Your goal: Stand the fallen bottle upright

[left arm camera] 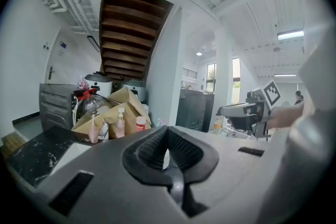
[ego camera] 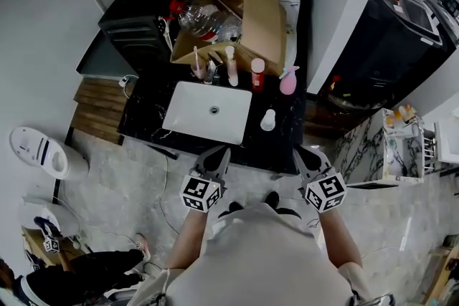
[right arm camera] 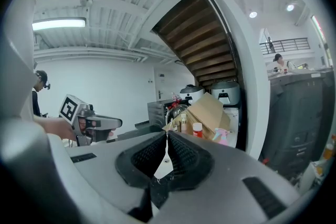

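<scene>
1. Close to the person's body, short of the counter's front edge, the left gripper [ego camera: 219, 153] is clenched on nothing. Its pads meet at the tips, with only the far room showing past them.
2. The right gripper [ego camera: 300, 153] hangs level with it. It is also closed tip to tip and empty, and both point toward the sink [ego camera: 192, 120].
3. Just right of the sink, on the dark counter [ego camera: 143, 122], a small white bottle [ego camera: 267, 120] sits apart from the rest. I take it for the task's bottle. From above I cannot tell whether it stands or lies with its cap pointing away.
4. Behind the sink, the pump bottle [ego camera: 232, 68], red bottle [ego camera: 257, 75] and pink spray bottle [ego camera: 288, 81] look upright before a cardboard box [ego camera: 262, 18]. A clear bottle [ego camera: 204, 19] lies on its side inside the box.
5. My judgement is that closed, empty jaws held back fit two stages equally. Either a bottle is still down and waiting, or it is already on its base. Any grasp would need the jaws parted beforehand and care around neighbouring bottles.
</scene>
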A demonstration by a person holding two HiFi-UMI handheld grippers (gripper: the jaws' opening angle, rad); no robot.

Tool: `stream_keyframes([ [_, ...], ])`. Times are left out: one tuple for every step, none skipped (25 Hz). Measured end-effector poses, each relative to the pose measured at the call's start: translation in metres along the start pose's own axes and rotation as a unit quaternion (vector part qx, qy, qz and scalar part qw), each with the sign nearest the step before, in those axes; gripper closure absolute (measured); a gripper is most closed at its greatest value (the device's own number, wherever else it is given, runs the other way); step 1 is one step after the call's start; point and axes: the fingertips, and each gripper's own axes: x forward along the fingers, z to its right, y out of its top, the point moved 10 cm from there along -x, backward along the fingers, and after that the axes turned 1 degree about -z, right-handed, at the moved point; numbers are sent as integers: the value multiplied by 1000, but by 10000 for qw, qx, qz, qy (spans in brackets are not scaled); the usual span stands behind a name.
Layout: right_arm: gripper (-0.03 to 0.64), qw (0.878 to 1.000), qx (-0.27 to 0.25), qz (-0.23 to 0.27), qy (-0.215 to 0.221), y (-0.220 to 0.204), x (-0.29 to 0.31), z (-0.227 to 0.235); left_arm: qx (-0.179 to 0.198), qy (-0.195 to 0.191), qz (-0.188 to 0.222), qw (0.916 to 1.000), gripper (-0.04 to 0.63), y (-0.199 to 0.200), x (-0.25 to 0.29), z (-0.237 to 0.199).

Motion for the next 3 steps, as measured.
stream_keyframes([
  [581, 10000, -6, 0, 2, 0, 0, -1, -3, 1, -3, 10000, 588, 0, -1, 0],
  [581, 10000, -15, 2, 4, 1, 0, -1, -6, 1, -2, 10000, 588, 0, -1, -1],
  [581, 10000, -25, 4, 5, 1, 0, -2, -9, 0, 0, 10000, 588, 0, -2, -1],
])
